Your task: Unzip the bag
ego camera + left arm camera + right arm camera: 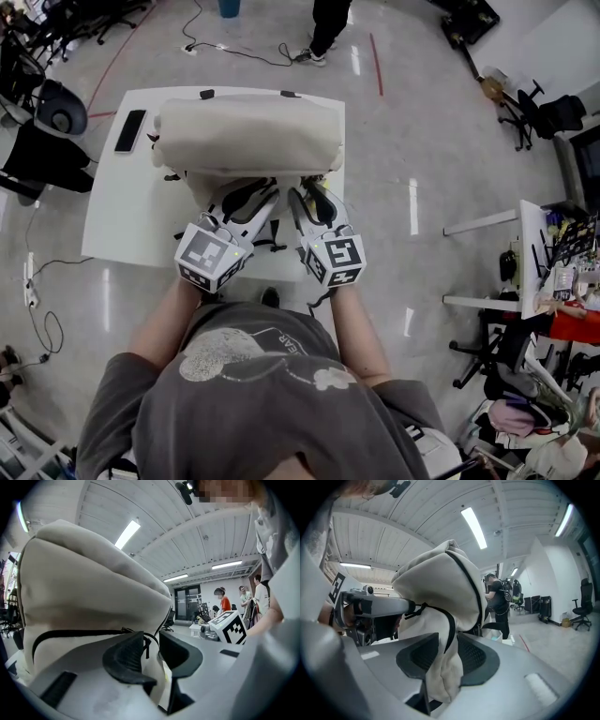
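Observation:
A cream fabric bag (248, 131) lies on a white table (112, 220). Both grippers meet at its near edge. In the left gripper view, my left gripper (152, 641) stands open, its pads a little apart around a fold of the bag (84, 588) and a thin black zipper cord (70, 633). In the right gripper view, my right gripper (449, 644) is open with a hanging fold of the bag (436, 583) and a black strap (450, 620) between its pads. From the head view, the left gripper (255, 194) and the right gripper (305, 194) sit side by side.
A black phone (129, 129) lies at the table's far left. Office chairs (56, 108) stand left of the table. A cluttered shelf (562, 262) is at the right. A person (323, 28) stands on the floor beyond the table.

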{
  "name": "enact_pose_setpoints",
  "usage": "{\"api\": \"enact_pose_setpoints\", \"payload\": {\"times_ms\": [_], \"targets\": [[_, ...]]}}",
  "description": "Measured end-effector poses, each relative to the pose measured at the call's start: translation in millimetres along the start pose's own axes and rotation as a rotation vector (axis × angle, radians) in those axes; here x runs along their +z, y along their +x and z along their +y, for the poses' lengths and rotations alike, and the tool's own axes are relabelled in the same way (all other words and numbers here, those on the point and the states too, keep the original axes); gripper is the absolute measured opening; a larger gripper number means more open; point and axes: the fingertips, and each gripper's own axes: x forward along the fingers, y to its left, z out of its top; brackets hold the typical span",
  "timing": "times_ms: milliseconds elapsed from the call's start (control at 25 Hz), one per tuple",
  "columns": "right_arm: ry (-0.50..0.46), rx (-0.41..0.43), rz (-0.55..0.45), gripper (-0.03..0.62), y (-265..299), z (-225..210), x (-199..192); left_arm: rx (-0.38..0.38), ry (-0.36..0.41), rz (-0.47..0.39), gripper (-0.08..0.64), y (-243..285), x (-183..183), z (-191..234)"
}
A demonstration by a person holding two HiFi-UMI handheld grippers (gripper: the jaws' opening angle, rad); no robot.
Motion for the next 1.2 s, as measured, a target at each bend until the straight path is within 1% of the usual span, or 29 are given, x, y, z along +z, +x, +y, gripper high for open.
{"api": "enact_pose_setpoints", "payload": {"times_ms": [120,280,400,520,600,680,760,960,1200], "targets": [[0.014,-0.022,0.013,0.129,-7.6,-1.6,-7.7,0.011,-0.027,0.01,0.11,-8.5,-9.7,2.7],[0.034,-0.045,0.033,0.119,-19.8,-2.6,-23.7,0.047,-0.075,0.034,0.104,-22.3,-29.0,6.8],[0.04,-0.063,0.04,0.084,-28.3,-5.8,-33.0,0.062,-0.109,0.052,0.084,-32.4,-42.7,7.1],[0.057,-0.073,0.032,0.025,-33.7,-11.2,-37.4,0.09,-0.124,0.074,0.007,-41.6,-53.0,6.4],[0.077,-0.067,0.009,0.004,-34.7,-14.1,-37.7,0.108,-0.13,0.094,0.006,-45.9,-58.9,6.2],[0.101,-0.055,-0.009,0.0,-35.2,-15.7,-40.5,0.123,-0.134,0.121,0.006,-48.8,-65.5,5.2],[0.118,-0.046,-0.002,0.0,-36.6,-17.8,-47.3,0.131,-0.133,0.148,0.006,-49.9,-70.3,2.9],[0.15,-0.07,0.031,0.0,-38.2,-25.6,-62.1,0.13,-0.122,0.178,0.006,-53.5,-75.8,1.6],[0.119,-0.138,0.019,0.0,-27.5,-14.0,-56.6,0.09,-0.136,0.16,0.006,-72.7,-81.9,24.0]]}}
